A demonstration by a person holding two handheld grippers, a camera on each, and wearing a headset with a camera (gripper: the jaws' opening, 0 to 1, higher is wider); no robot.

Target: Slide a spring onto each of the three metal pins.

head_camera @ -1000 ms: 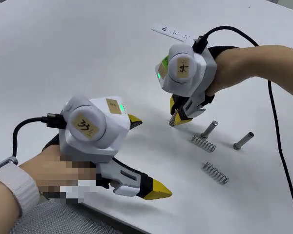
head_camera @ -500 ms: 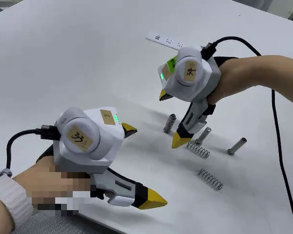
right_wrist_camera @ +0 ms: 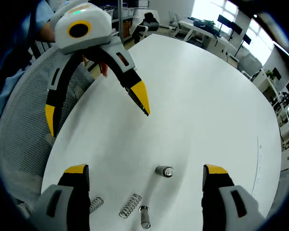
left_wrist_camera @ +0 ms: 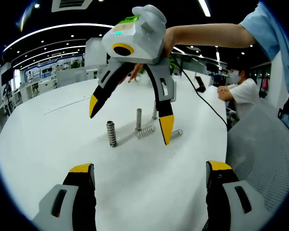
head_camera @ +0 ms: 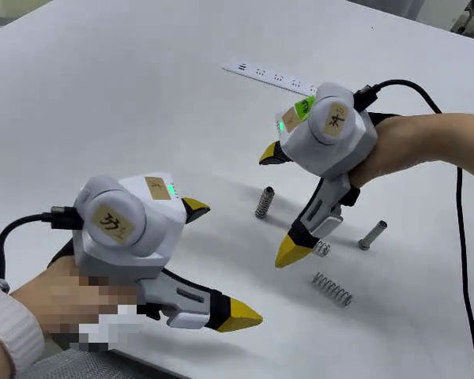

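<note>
The second pin [left_wrist_camera: 138, 119] is seen best in the left gripper view, upright and bare, with a loose spring [left_wrist_camera: 145, 131] lying just beside its foot. In the head view the lower jaw of the right gripper [head_camera: 278, 205] hides this pin almost wholly, and only some coils of the spring show beside the yellow tip. The third pin [head_camera: 372, 234] is bare too, to the right of that gripper. It looks leaning in the head view, and I cannot tell from there whether it stands or lies. The other loose spring [head_camera: 332, 289] lies flat nearer to the person, apart from all the pins.

The sprung pin [head_camera: 264, 202] — the one that carries a spring — stands left of the right gripper's lower jaw. In the right gripper view it is seen from above, between the two tips and a little ahead of them, touching neither. The jaws of the right gripper are wide apart and hold nothing. At the bottom edge of this view one more pin is partly cut off.

The left gripper [head_camera: 231, 263] is over the near left part of the table [head_camera: 103, 95], close to its near edge — jaws wide apart as well, nothing between them. To the left and beyond the pins the white surface is bare up to a power strip [head_camera: 272, 76], well apart at the far side. A black cable [head_camera: 460, 237] runs down the right side, near the third pin but not touching it.
</note>
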